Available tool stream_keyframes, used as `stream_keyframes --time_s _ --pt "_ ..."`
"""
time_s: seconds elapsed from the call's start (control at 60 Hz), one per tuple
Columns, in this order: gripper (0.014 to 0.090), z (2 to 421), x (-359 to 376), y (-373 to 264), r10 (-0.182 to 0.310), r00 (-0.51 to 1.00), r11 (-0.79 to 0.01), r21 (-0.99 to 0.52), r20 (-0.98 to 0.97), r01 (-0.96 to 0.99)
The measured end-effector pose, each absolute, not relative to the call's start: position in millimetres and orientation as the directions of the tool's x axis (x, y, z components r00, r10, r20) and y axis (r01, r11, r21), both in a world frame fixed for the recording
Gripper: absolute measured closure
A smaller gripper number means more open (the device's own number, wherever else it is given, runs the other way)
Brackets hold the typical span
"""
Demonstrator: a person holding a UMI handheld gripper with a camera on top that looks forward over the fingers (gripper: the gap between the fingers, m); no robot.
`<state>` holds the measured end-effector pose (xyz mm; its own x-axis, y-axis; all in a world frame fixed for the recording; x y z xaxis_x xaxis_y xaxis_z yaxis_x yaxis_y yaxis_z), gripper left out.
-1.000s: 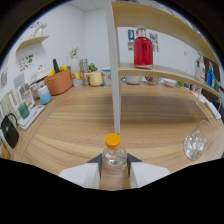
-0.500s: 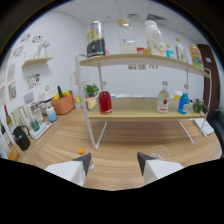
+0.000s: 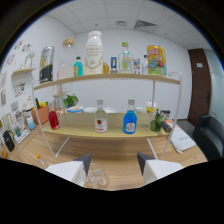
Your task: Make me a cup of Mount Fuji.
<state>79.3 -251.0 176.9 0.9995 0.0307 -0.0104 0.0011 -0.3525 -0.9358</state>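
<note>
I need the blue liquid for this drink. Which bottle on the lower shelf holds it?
The blue bottle, standing right of the clear bottle with a red label and far from the red bottle at the shelf's other end.

Glass (image 3: 96,176) between parted tongs (image 3: 114,164); shelf (image 3: 107,133) beyond.

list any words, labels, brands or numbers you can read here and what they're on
No text reads clearly.
Yellow can, top shelf: printed design, blurred.
Big white bottle, top shelf: label unreadable.
Blue bottle and clear bottle with a red label, lower shelf: labels too small to read.
Papers on the wall: too small to read.
The gripper has open jaws, with a clear glass between them; it bears no marking.
</note>
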Motion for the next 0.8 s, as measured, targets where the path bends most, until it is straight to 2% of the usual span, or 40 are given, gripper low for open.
stream_keyframes --time_s 0.133,0.3,0.317,0.333,0.417,0.517,0.583,0.633,0.8 --pt "0.0194 212 102 -213 0.032 0.999 -0.284 -0.959 -0.011 -0.001" --pt "0.022 223 126 -160 0.018 1.0 -0.263 -0.965 -0.008 -0.003" --pt "0.0284 222 128 -155 0.016 1.0 -0.265 -0.964 -0.007 -0.003" --pt "0.0247 221 130 -150 0.015 1.0 -0.265 -0.964 -0.006 -0.002" --pt "0.0333 213 136 -132 0.011 1.0 -0.283 -0.959 0.002 0.005" --pt "0.0475 194 138 -115 0.008 1.0 -0.328 -0.945 0.002 0.005" --pt "0.0553 184 132 -109 0.025 1.0 -0.352 -0.936 -0.008 0.001" --pt "0.0657 182 127 -107 0.047 0.999 -0.349 -0.937 -0.014 0.004" --pt "0.0682 183 130 -108 0.028 0.999 -0.356 -0.934 -0.015 -0.004"
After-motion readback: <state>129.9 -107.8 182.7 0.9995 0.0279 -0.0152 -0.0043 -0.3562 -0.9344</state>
